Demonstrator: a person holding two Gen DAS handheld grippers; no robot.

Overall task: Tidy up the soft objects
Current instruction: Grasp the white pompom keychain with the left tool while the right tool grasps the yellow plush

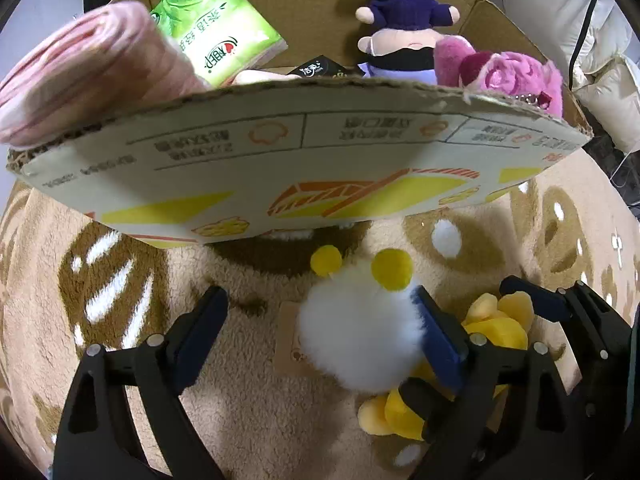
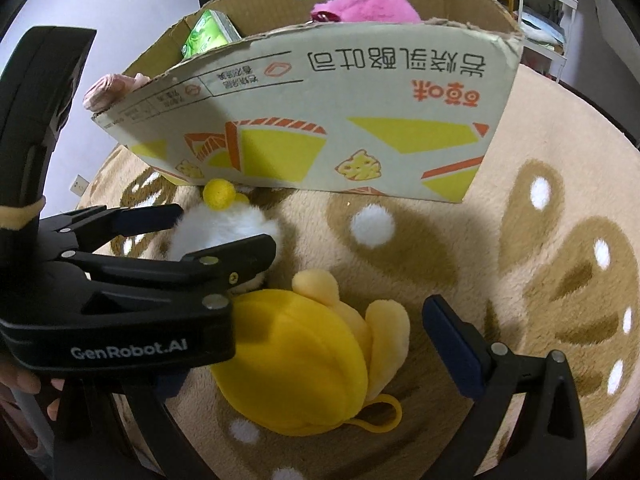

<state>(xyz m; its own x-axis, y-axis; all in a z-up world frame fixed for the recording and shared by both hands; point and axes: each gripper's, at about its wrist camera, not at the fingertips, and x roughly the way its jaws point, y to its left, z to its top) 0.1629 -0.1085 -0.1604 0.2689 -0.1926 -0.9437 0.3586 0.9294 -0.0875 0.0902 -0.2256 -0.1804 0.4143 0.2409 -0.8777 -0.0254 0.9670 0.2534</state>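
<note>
Floor lot, listed left to right:

1. Rolled cloth with pink and white stripes (image 1: pixel 80 72): at the left end of the box, its roll rising above the near wall
2. Green plastic pack of tissues with a leaf print (image 1: pixel 212 28): inside the box, leaning just right of the cloth
3. Small black packet (image 1: pixel 316 68): inside the box, only its top showing over the wall
4. Plush doll in dark purple clothes (image 1: pixel 400 20): lying in the box against the far wall
5. Magenta fluffy plush toy (image 1: pixel 508 72): at the right end of the box, touching the doll
6. Open cardboard box printed in yellow and orange (image 1: pixel 280 152): standing on the rug and holding items 1 to 5
7. Beige and brown pile rug with white spots (image 1: pixel 48 280): under everything
8. White fluffy ball toy with two yellow pompoms (image 1: pixel 360 340): on the rug just in front of the box, on a pale card tag
9. Left gripper (image 1: pixel 316 296): pointing steeply down and released, with the white toy between its blue pads. The right-hand pad brushes the fur and the left-hand pad stands clear of it, so nothing is grasped
10. Yellow plush toy with paler ears and a loop strap (image 2: pixel 280 392): on the rug just right of the white toy, outside the box
11. Right gripper (image 2: pixel 312 344): released and astride the yellow plush. Its visible pad is apart from the ears and its other finger is largely hidden behind the left gripper
</note>
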